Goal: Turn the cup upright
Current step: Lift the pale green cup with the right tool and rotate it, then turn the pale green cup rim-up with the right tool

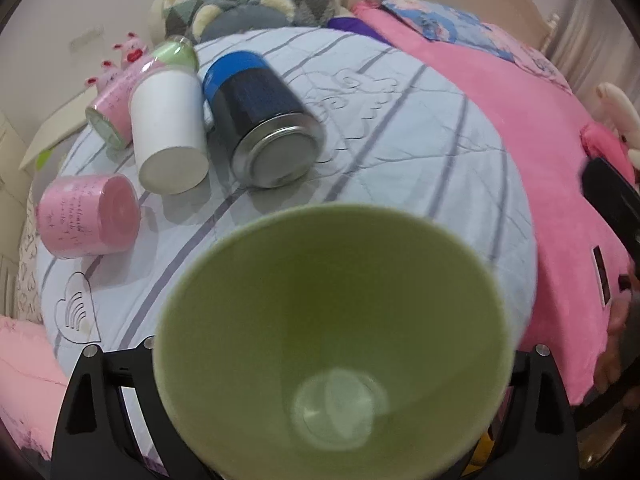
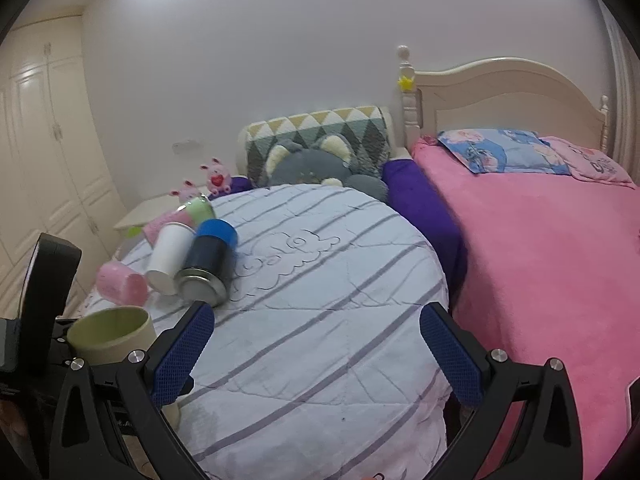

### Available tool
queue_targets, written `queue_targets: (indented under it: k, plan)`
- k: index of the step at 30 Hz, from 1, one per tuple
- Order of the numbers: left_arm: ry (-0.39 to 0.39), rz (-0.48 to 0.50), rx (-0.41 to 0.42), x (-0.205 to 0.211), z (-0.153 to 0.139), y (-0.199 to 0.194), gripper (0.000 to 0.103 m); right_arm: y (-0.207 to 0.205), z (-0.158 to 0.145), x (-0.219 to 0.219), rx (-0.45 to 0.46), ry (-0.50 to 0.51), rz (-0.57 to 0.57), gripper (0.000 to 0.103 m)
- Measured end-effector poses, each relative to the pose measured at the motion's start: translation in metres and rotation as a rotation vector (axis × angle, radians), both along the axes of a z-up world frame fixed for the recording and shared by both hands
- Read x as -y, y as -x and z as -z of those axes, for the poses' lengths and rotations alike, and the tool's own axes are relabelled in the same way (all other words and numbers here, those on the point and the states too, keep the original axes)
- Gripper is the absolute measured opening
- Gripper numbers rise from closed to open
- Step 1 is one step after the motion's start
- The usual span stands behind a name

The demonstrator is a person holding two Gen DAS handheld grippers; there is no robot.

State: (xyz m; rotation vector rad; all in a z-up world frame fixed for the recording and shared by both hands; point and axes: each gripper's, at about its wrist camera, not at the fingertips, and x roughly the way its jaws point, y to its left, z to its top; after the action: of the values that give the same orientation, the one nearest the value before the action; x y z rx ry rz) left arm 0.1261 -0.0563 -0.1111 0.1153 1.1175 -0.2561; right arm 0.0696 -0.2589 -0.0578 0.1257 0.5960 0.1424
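Observation:
My left gripper is shut on a green cup, whose open mouth faces the left wrist camera and hides the fingertips. In the right wrist view the same cup is held mouth up at the lower left, near the edge of the round quilted surface. My right gripper is open and empty above that surface, its blue pads wide apart.
Lying on their sides on the quilt: a blue can, a white cup, a pink cup and a pink-green bottle. A pink bed is on the right. Pillows and plush toys lie at the back.

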Motion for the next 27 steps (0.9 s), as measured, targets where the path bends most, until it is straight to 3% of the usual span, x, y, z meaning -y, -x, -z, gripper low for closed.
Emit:
queue_targets:
  k: [8,14,18,27]
  plan:
    - [0.03,-0.001,0.015,-0.011,0.002,-0.001,0.095,-0.007,0.001,-0.017,-0.027,0.03,-0.011,0.103]
    - [0.048,0.006,0.04,-0.023,-0.004,0.007,0.095,-0.013,0.001,-0.046,-0.049,0.054,-0.088,0.103]
    - [0.065,0.009,0.062,-0.036,-0.013,0.013,0.096,-0.023,0.002,-0.064,-0.099,0.005,-0.125,0.103]
    - [0.053,-0.039,0.178,-0.088,-0.041,0.035,0.098,-0.033,0.01,-0.102,-0.186,-0.016,-0.154,0.103]
